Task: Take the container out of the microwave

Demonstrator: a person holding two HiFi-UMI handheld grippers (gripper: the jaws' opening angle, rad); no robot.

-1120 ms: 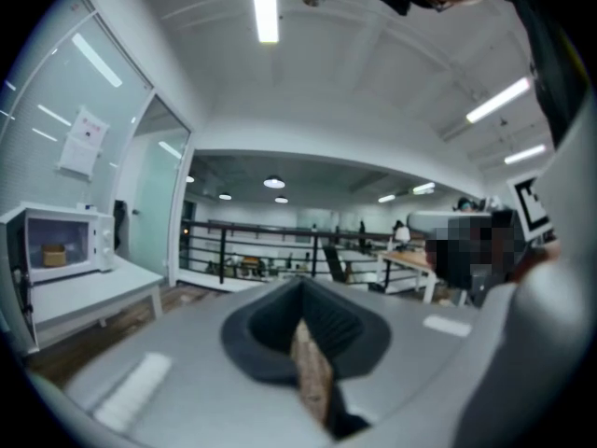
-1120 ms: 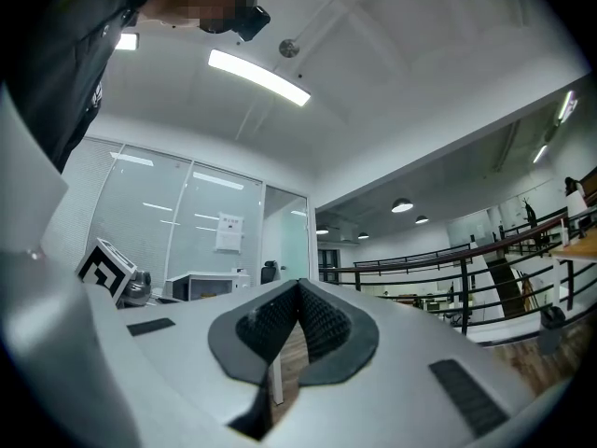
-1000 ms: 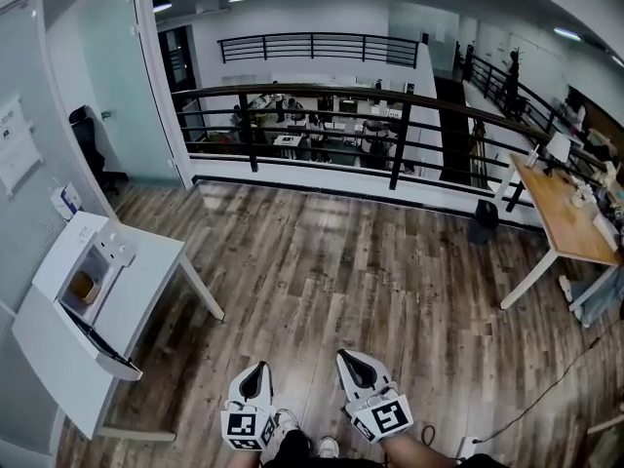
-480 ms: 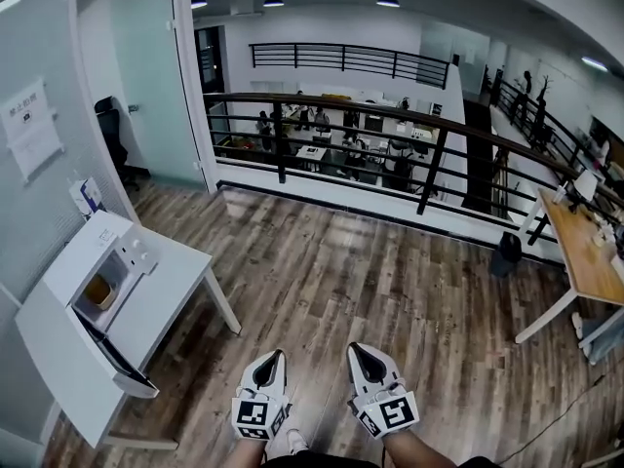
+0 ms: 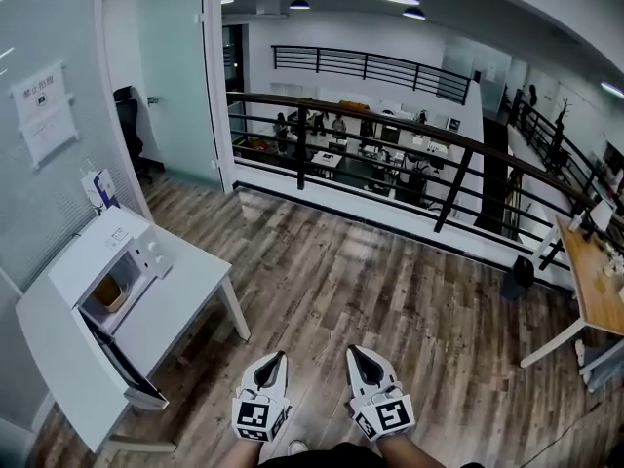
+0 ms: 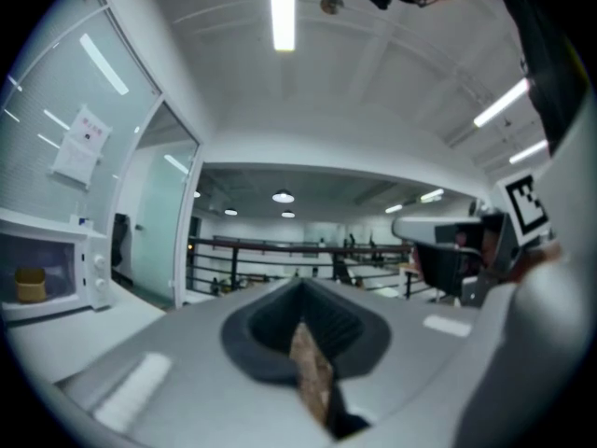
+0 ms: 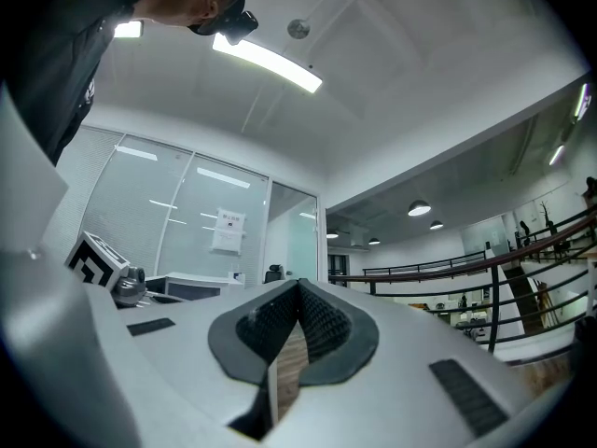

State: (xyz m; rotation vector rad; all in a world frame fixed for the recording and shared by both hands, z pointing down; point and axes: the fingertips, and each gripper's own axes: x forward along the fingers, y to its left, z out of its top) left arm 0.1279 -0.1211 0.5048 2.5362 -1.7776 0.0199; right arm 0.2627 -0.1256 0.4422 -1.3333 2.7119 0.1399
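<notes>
Since the earlier frame the white table (image 5: pixel 190 286) and the microwave (image 5: pixel 97 261) on it have slid rightward in the head view. They now lie nearer the two tongs, which stay low in the middle. I judge that the approach is still under way and nothing has been reached yet.

Head view: the microwave door (image 5: pixel 122 364) hangs open. The container (image 5: pixel 109 295), a small tan tub, sits inside the cavity. The left gripper (image 5: pixel 273 361) and right gripper (image 5: pixel 357 355) are side by side over wooden floor. From the left gripper, the container is between nine and ten o'clock and well apart.

Left gripper view: the left gripper (image 6: pixel 300 289) has its jaws pressed together at the tips, with nothing between them. The microwave (image 6: pixel 56 250) is at the far left edge. The container (image 6: pixel 30 285) is inside it, at nine o'clock from the jaws.

Right gripper view: the right gripper (image 7: pixel 298 289) also has its tips meeting and holds nothing. Only floor shows through the sliver below them. I cannot make out the container here. The left gripper's marker cube (image 7: pixel 93 264) sits at nine o'clock.
</notes>
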